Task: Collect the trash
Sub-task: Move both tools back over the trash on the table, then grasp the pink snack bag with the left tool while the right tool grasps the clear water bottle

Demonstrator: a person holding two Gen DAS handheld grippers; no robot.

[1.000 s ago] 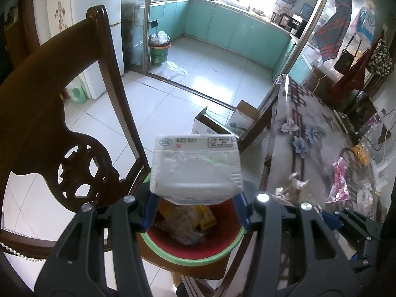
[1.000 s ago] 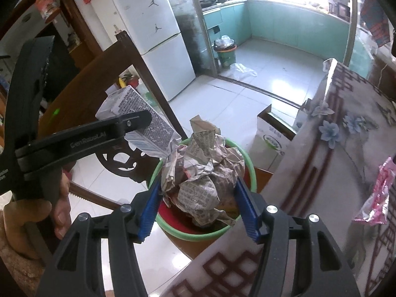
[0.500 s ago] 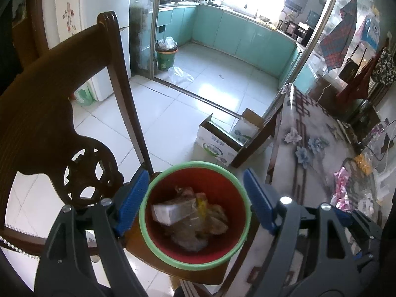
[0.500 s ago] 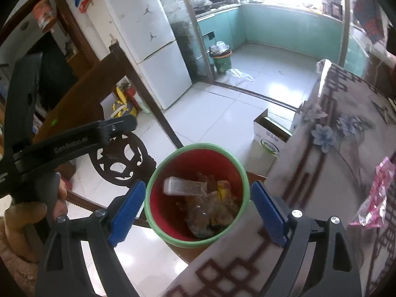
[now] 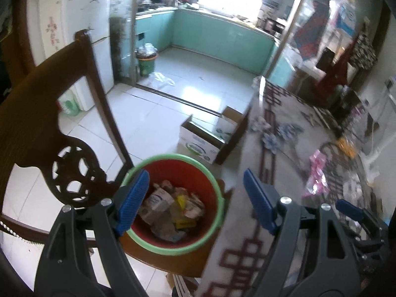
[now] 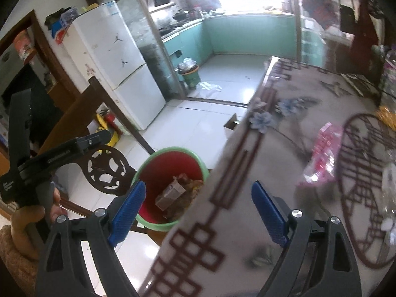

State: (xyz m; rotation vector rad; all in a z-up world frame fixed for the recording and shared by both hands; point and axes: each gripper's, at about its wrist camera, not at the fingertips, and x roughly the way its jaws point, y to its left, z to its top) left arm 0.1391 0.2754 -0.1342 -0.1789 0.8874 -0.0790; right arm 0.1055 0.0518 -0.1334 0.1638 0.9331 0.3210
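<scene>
A red bucket with a green rim (image 5: pixel 170 157) stands on the wooden chair seat beside the table, with a carton (image 5: pixel 158 201) and crumpled paper lying inside it. My left gripper (image 5: pixel 196 188) hovers above it, open, nothing between its blue pads. In the right wrist view the same bucket (image 6: pixel 173 149) shows the carton (image 6: pixel 173 193) inside. My right gripper (image 6: pixel 198 190) is open and bare over the table's edge, beside the bucket. A pink wrapper (image 6: pixel 321 153) lies on the table further right, also in the left wrist view as the pink wrapper (image 5: pixel 318 173).
The carved chair back (image 5: pixel 49 99) rises left of the bucket. The patterned table (image 6: pixel 284 113) fills the right side, with clutter at its far end. An open cardboard box (image 5: pixel 205 138) sits on the tiled floor. A hand (image 6: pixel 29 220) holds the left gripper's handle.
Both grippers opened. The carton and the crumpled newspaper dropped into the bucket. Both grippers then drew back and shifted toward the table, the right one further.
</scene>
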